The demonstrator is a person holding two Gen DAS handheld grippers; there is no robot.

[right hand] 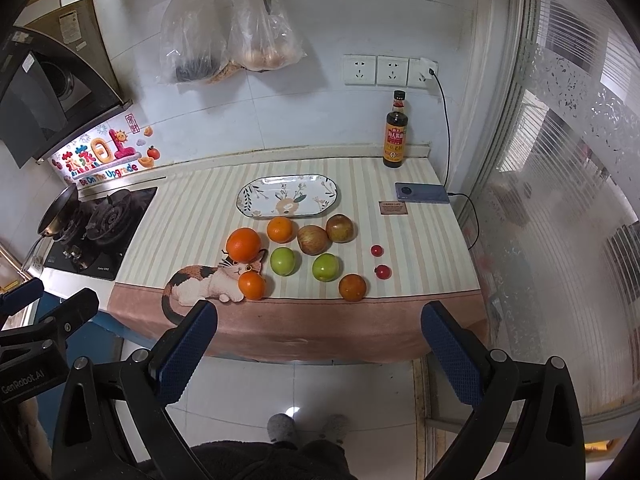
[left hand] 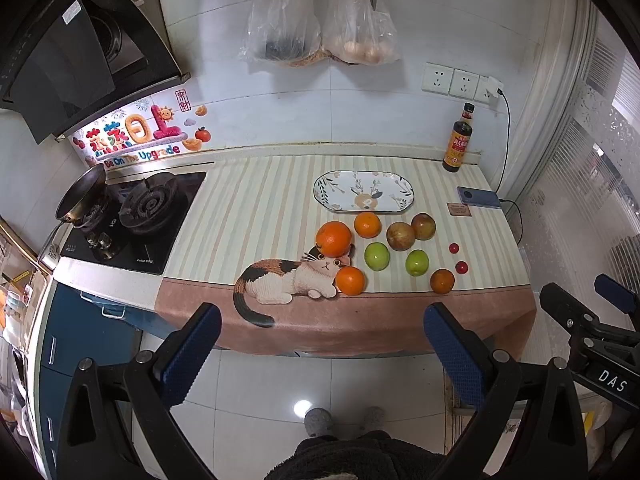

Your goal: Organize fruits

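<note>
Fruits: oranges (right hand: 243, 245) 9 o'clock of green apples (right hand: 283, 261), cherry tomatoes (right hand: 383, 271) 3 o'clock, near mat front edge | plate (right hand: 244, 200) bare, 12 o'clock | left gripper (left hand: 322, 322) fingers apart, holding nothing | right gripper (right hand: 319, 320) fingers apart, holding nothing, off counter

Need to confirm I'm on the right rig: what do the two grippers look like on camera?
Both look alike. The left gripper and right gripper each have two black angular arms with silver pivot bolts, ending in flat blue fingers with a dimpled grip texture. White lettering shows on the bodies: "DAS" on the right one, "GenRobot.AI" on the left. No cables are visible.
</note>
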